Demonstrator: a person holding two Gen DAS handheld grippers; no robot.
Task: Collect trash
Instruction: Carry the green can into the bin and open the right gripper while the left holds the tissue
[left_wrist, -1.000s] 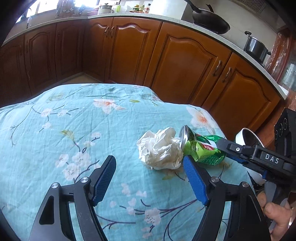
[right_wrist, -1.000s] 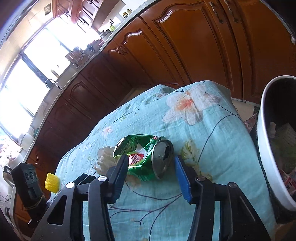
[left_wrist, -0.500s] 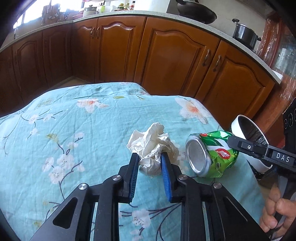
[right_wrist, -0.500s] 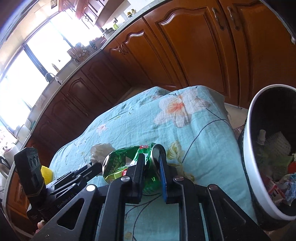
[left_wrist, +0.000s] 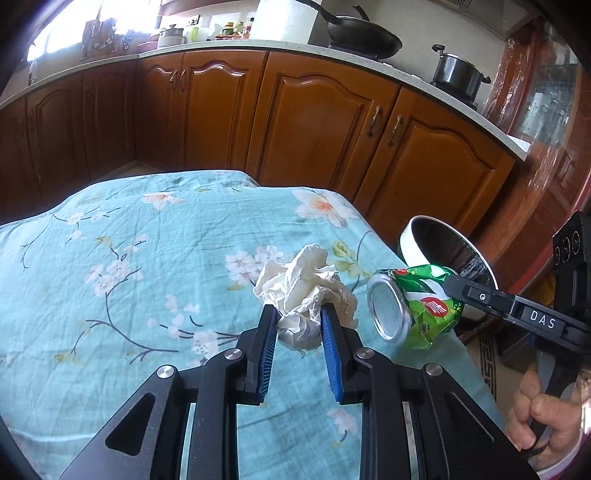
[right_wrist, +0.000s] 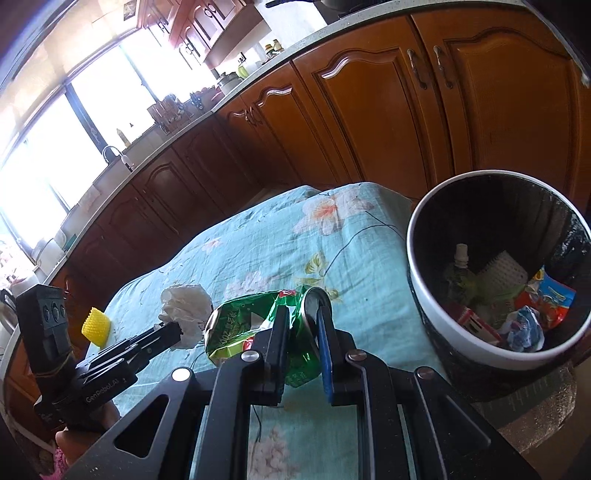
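The left hand-held gripper (left_wrist: 298, 325) is clamped on a wad of tissue (left_wrist: 306, 291); its blue pads pinch the lower part of the wad, which bulges out above them, held just clear of the surface (left_wrist: 110, 229); the right hand-held gripper (right_wrist: 303, 332) is clamped on a crushed can (right_wrist: 255, 325), squeezing it near its silver end. Both pieces of trash hang above the cloth, near its right edge.

The move to come, as I judge it, turns on the bin (right_wrist: 417, 288); it stands off the right edge of the surface, lower than the cloth, mouth up and already part full of wrappers; it lies ahead and to the right of both loads. The can is between the tissue and the bin, so the right hand is the nearer and would likely drop first; the left must cross further over the edge. The can's long axis runs roughly level, across the right pads, its round lid (left_wrist: 386, 310) facing the left camera.

The tissue is soft, white, creased paper, light and springy; the can is thin green metal, dented and folded, with a hard rim; the cloth is teal cotton with a flower print, wrinkled; the bin is a smooth white cylinder with a black liner. A small yellow ribbed object (right_wrist: 95, 325) lies on the cloth beyond the left hand-held gripper.
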